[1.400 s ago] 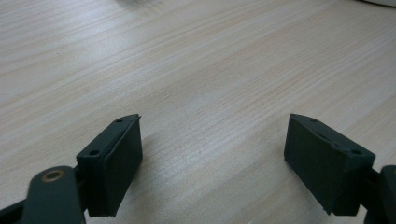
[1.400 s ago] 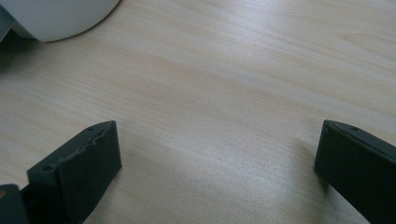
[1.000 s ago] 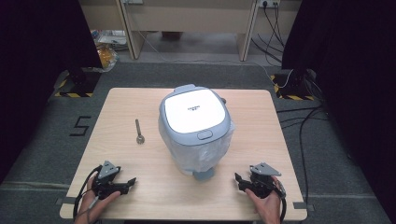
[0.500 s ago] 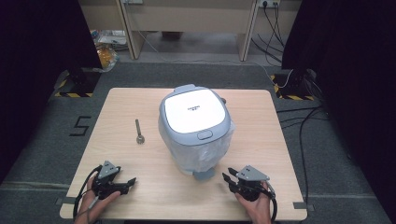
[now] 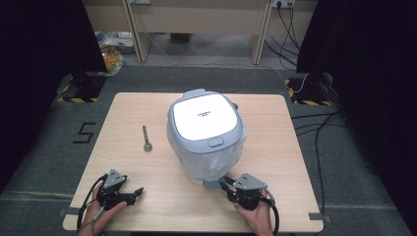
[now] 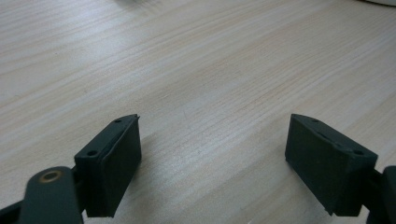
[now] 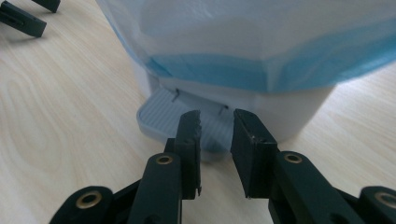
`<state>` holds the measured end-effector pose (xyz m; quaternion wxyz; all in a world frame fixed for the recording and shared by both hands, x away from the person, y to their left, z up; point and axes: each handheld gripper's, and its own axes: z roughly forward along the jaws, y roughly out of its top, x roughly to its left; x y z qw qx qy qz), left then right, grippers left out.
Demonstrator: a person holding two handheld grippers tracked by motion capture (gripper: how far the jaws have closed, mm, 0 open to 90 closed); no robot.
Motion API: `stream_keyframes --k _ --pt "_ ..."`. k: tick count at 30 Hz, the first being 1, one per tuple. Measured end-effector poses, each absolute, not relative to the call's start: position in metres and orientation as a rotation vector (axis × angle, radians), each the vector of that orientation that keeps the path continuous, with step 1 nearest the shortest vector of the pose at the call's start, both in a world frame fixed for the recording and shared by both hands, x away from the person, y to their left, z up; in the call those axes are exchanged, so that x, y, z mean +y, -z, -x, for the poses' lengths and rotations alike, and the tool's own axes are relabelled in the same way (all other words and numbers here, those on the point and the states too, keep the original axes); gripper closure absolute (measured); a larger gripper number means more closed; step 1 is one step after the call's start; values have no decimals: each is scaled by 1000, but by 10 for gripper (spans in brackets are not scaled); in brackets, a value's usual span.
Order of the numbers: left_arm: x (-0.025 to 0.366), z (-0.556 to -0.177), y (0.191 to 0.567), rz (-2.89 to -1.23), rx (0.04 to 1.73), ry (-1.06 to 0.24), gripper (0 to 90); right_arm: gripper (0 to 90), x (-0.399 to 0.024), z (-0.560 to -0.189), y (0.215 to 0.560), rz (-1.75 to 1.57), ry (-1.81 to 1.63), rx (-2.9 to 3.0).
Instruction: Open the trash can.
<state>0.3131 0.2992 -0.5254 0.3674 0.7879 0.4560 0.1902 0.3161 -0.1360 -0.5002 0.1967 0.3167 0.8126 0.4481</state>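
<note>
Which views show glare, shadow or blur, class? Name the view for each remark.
High view: the cooker lid glares white, washing out its print. Left gripper view: soft shadows under the jaws on the table. Right gripper view: the near jaws look slightly blurred, while the ribbed tray stays sharp.

The high view is looking forward and down from above the person's side, taking in the whole surface (image 5: 275, 128) and the floor beyond. The left gripper view is sitting low and close over bare wood, looking along the left tongs (image 6: 212, 163). The right gripper view is also sitting low, facing the base of the white appliance (image 7: 243, 65) from very near, along the right tongs (image 7: 217, 140). The high view is sharing that appliance (image 5: 205, 135) with it, and the other tongs are showing at its top left corner.
</note>
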Motion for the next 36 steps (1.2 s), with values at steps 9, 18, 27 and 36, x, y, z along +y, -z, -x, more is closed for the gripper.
stream_keyframes --k 9,18,27,36 --pt "299 -313 525 -2025 1171 -489 174 733 -126 -324 505 -867 -1254 2278" --pt "299 -313 525 -2025 1171 -489 174 748 -124 -320 509 -867 -1233 2266" --pt "299 -313 525 -2025 1171 -489 174 760 -124 -321 511 -889 -1243 2271" --pt "299 -313 525 -2025 1171 -489 174 762 -125 -321 512 -909 -1258 2271"
